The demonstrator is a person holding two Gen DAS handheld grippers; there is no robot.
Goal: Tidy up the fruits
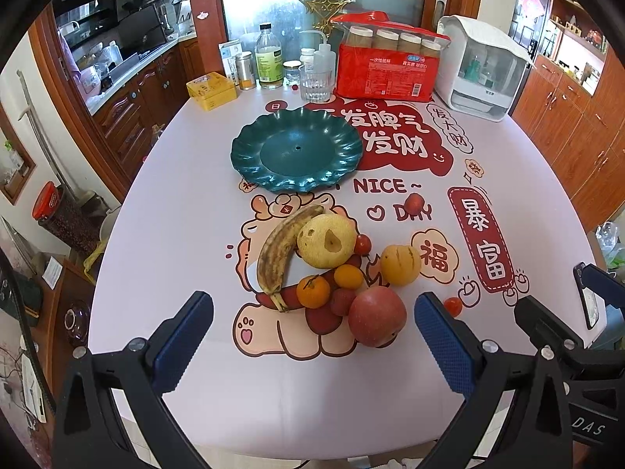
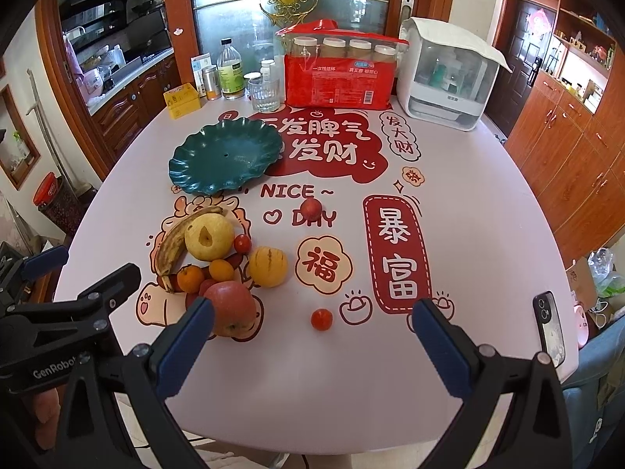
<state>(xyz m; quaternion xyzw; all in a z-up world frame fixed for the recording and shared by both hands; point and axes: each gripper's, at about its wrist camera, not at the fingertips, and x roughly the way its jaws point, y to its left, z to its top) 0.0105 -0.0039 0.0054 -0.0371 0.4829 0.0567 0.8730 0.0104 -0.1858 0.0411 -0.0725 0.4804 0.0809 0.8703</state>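
Observation:
A pile of fruit lies on the table: a spotted banana [image 1: 279,252] [image 2: 175,246], a yellow pear [image 1: 326,240] [image 2: 209,236], a red apple [image 1: 377,316] [image 2: 230,306], a yellow striped fruit [image 1: 400,265] [image 2: 268,266], oranges [image 1: 313,291] [image 2: 190,278] and cherry tomatoes [image 2: 321,319]. A small red fruit [image 1: 414,204] [image 2: 311,208] lies apart. An empty teal wavy plate [image 1: 297,152] [image 2: 226,154] sits beyond the pile. My left gripper [image 1: 312,336] is open in front of the pile. My right gripper [image 2: 312,336] is open, right of the apple, before one tomato.
At the table's far edge stand a red pack of paper cups [image 1: 386,70], a white appliance [image 1: 478,70], a glass [image 1: 315,84], bottles [image 1: 268,58] and a yellow tin [image 1: 211,90]. A phone [image 2: 549,328] is mounted at the right. Wooden cabinets flank the table.

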